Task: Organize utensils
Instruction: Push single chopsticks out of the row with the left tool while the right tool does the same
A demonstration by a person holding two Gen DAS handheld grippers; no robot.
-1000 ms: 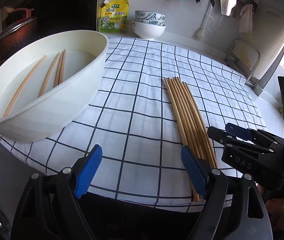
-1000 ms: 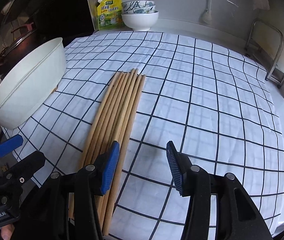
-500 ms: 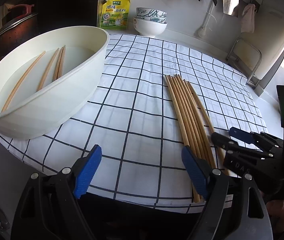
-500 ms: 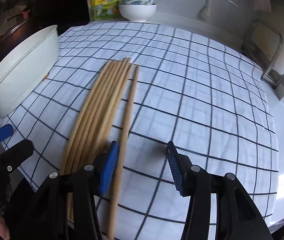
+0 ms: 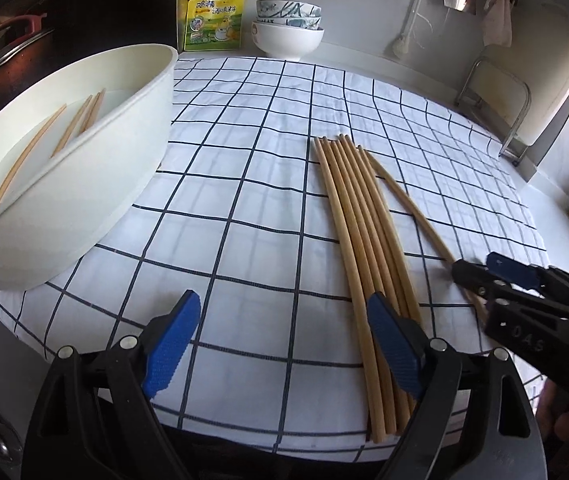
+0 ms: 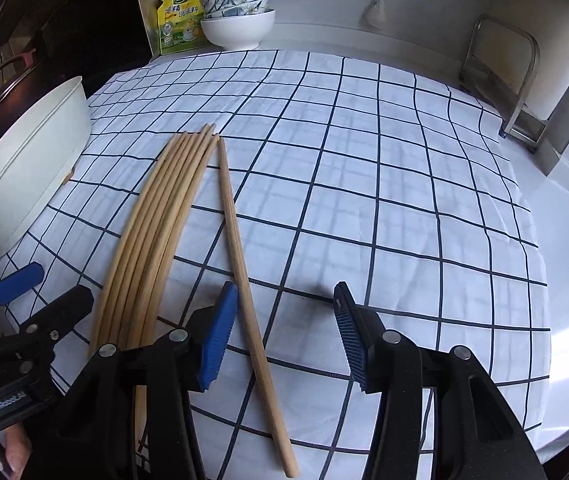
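Note:
A bundle of several wooden chopsticks lies on the checked cloth. One single chopstick lies apart, angled to the bundle's right. My right gripper is open and low over the cloth; the single chopstick runs between its jaws, close to the left finger, unpressed. My left gripper stands open, its jaws opening, over bare cloth, its right finger above the bundle's near end. A white tub at the left holds three chopsticks.
Stacked bowls and a yellow pouch stand at the back by the wall. A dark pot sits left of the tub. A metal rack stands at the right. The cloth's near edge hangs just under both grippers.
One chopstick has been parted from the bundle, its near end swung to the right, and now lies between my right gripper's jaws. Both grippers have shifted a little over the cloth.

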